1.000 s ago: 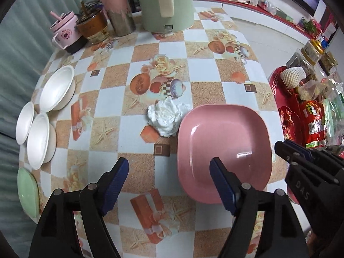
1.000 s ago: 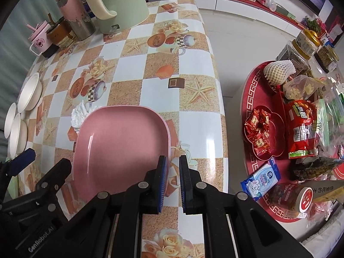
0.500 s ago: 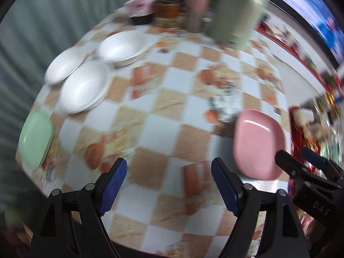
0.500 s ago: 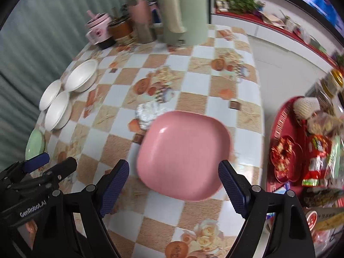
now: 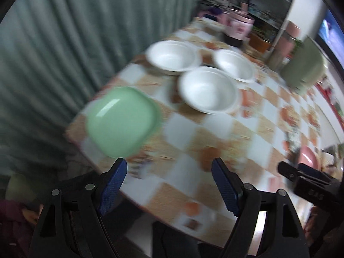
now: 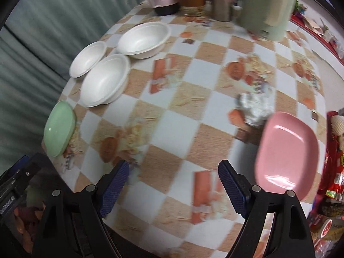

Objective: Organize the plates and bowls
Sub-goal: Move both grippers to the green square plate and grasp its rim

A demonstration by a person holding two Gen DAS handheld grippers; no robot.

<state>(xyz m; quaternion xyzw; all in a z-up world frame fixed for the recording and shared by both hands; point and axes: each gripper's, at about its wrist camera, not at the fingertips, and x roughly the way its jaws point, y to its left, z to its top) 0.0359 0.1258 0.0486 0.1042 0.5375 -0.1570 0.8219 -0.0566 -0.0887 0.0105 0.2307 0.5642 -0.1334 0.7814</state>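
Both your grippers, left and right, stand wide apart, gripping nothing. Pink plate rests lower right on the worktop; green plate and white bowls sit grouped at left, presumably for stacking.

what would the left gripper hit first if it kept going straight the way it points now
Likely the checkered tabletop, just right of the green plate. The left gripper has open, empty jaws; blur leaves depth unclear.
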